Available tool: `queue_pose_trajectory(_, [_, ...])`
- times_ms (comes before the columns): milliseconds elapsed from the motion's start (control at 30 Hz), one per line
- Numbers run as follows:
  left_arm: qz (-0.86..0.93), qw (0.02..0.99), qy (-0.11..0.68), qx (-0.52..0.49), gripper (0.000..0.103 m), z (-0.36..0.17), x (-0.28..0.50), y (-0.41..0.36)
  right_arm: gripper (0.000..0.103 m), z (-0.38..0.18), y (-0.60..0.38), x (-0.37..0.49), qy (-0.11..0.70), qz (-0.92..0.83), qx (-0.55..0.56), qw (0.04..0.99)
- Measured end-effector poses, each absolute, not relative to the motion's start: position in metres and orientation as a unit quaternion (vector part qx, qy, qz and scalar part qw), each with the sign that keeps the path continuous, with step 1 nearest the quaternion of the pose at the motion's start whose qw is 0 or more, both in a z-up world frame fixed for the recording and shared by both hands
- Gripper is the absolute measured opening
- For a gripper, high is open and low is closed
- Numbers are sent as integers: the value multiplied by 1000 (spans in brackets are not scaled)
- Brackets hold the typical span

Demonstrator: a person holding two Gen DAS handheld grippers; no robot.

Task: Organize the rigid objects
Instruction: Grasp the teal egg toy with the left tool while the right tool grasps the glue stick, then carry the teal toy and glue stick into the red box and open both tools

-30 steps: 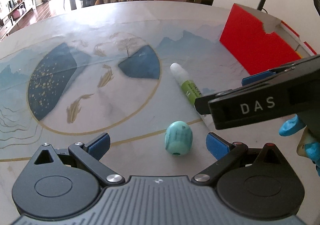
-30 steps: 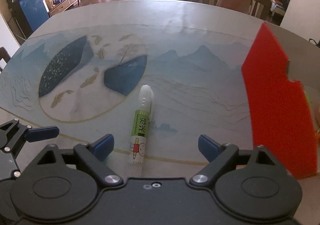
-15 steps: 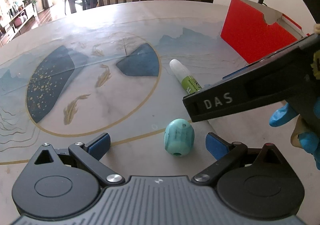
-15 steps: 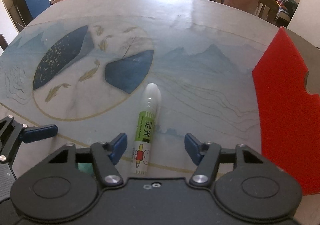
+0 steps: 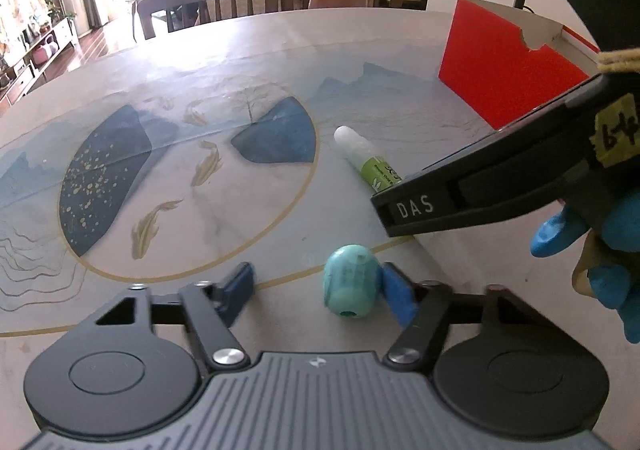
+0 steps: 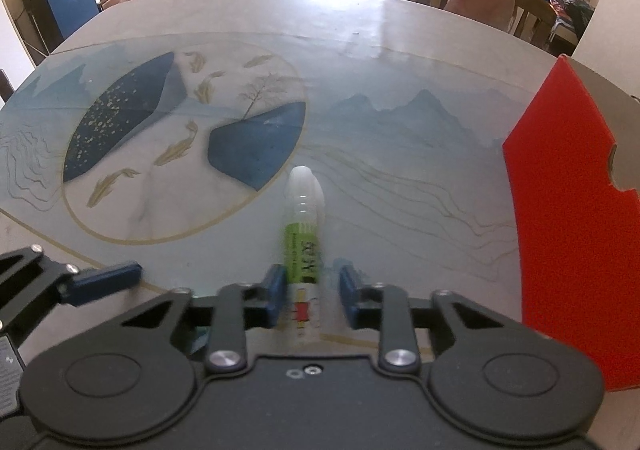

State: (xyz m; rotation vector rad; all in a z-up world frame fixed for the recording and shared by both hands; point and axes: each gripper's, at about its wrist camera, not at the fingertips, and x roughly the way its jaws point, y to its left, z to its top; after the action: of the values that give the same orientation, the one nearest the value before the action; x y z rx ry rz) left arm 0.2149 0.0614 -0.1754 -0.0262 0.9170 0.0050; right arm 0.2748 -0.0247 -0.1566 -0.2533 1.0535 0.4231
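A teal egg-shaped object lies on the table between the fingers of my left gripper. Those jaws are closing: the right pad touches the egg while the left pad stands well clear of it. A glue stick with a green label and a clear cap lies pointing away from me. My right gripper is shut on its lower end. The left wrist view shows the same glue stick running under the right tool's black housing.
A red open box stands at the table's right edge and also shows as the red box. The table has a painted blue and gold mat. Wooden chairs stand beyond it. A blue-gloved hand holds the right tool.
The right gripper's jaws have come together from wide open onto the glue stick. The left gripper's jaws have narrowed, and its right pad now reaches the teal egg.
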Motion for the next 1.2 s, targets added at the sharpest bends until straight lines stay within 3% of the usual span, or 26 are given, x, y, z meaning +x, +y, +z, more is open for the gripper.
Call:
queue_pose_trajectory(200, [-1,895,445,-26,34,-172,216,61,16,-154,-35,275,494,188,-108,842])
queue_pose_trajectory(300, [-1,894,448,-34,30,-171,217,62,16,-149,-44,275,493,183,-87,846])
queue_pose_trajectory(1200, [-13,889,451,-80,30,-110,209,46,17,-66,-144,224,453,218,55,863])
